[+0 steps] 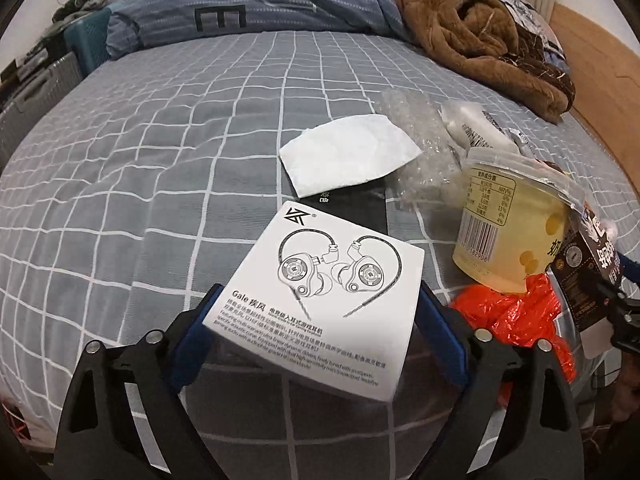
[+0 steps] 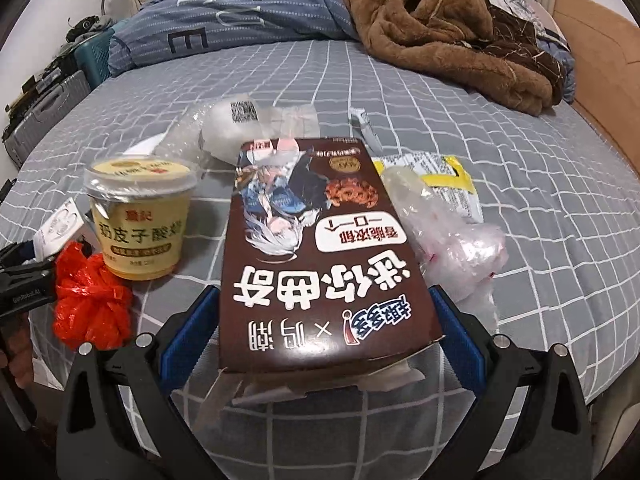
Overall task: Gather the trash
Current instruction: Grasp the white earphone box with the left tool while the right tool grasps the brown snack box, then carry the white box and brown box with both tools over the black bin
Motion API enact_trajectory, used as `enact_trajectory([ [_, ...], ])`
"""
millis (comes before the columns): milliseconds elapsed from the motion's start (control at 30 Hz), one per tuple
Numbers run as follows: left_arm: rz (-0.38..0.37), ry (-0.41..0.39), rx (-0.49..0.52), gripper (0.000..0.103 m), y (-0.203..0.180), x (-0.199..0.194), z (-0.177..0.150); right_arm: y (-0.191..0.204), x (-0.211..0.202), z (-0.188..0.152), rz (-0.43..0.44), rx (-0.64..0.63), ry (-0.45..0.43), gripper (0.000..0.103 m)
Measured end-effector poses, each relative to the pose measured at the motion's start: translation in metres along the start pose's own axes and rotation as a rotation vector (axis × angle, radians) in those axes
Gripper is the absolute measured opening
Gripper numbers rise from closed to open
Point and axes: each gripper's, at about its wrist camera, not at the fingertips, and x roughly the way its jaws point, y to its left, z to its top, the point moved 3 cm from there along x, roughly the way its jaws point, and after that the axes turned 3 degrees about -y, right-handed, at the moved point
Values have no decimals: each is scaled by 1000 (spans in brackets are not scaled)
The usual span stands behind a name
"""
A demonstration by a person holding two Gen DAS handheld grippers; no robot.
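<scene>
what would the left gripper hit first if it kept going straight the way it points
Probably the white earphone box, already between the left gripper's open jaws; behind it lies a black box, though depth is unclear.

left gripper straddles white earphone box on bed.

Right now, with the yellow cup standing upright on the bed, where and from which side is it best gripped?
Grip the yellow cup across its tapered side wall, just under the wider clear lid rim, which should stop it slipping down. Coming from above and the near side looks best: the red bag crowds its lower left and the brown box stands to its right.
</scene>
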Motion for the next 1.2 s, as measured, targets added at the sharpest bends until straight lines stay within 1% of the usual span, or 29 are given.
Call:
enact_trajectory([
  [133, -3, -3, -4, 84, 0, 0, 0, 2, 3, -1, 8, 0, 3, 96],
  [167, -5, -4, -5, 84, 1, 0, 0, 2, 3, -1, 9, -1, 3, 93],
  [300, -2, -6, 1, 84, 0, -2, -1, 3, 3, -2, 18, -1, -1, 90],
  [567, 14, -17, 1, 83, -1, -11, 2, 6, -11, 2, 26, -6, -33, 89],
  [867, 27, -45, -13, 83, -2, -35, 8, 7, -39, 10, 23, -5, -76, 89],
  [1067, 16, -70, -35, 83, -9, -57, 12, 5, -65, 16, 17, -4, -109, 89],
  [1200, 22, -94, -28, 83, -17, -74, 13, 2, -85, 16, 12, 2, -138, 89],
])
